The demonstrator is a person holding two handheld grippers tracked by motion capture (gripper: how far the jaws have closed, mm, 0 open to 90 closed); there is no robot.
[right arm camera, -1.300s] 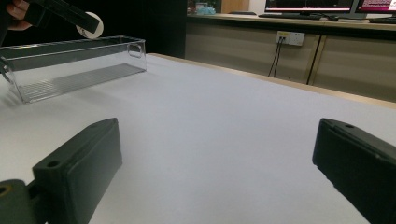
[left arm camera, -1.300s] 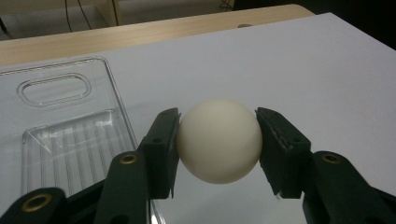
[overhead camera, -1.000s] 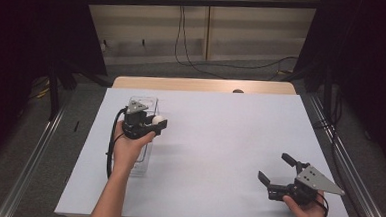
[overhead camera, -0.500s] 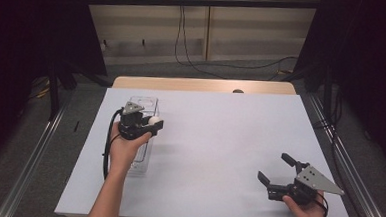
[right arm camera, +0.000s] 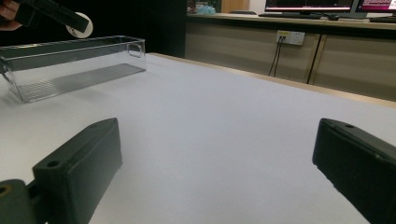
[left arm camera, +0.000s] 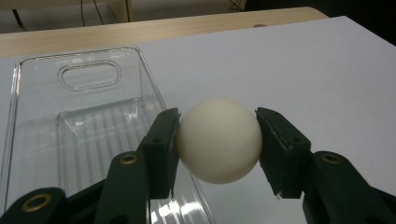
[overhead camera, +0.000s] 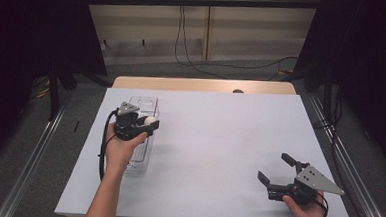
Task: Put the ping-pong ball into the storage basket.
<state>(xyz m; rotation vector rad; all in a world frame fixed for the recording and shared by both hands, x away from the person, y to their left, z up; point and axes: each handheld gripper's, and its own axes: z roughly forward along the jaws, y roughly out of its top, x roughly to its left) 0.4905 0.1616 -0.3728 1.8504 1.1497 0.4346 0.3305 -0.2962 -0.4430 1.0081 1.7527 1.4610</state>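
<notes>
A white ball [left arm camera: 218, 140] is pinched between the two black jaws of my left gripper [left arm camera: 217, 145], which is shut on it. In the high view that left gripper [overhead camera: 149, 124] holds the ball [overhead camera: 151, 120] above the right long edge of a clear plastic tray [overhead camera: 144, 105] at the table's left. The tray [left arm camera: 86, 77] looks bare inside, with a ribbed floor and a handle slot in its far wall. My right gripper [overhead camera: 273, 167] rests near the front right of the table, jaws wide open with nothing between them [right arm camera: 217, 154]. From there the tray [right arm camera: 74, 60] and ball [right arm camera: 79, 24] show far off.
A white sheet [overhead camera: 219, 140] covers the table, with a wooden strip [overhead camera: 202, 85] along its far edge. Metal rails [overhead camera: 343, 156] run along both sides. Cables hang on the back wall [overhead camera: 185, 33]. Cabinets with monitors [right arm camera: 303, 7] stand beyond the table.
My left gripper has shifted a little to the left with the ball, from beside the tray's right edge to over it. The right gripper has kept still.
</notes>
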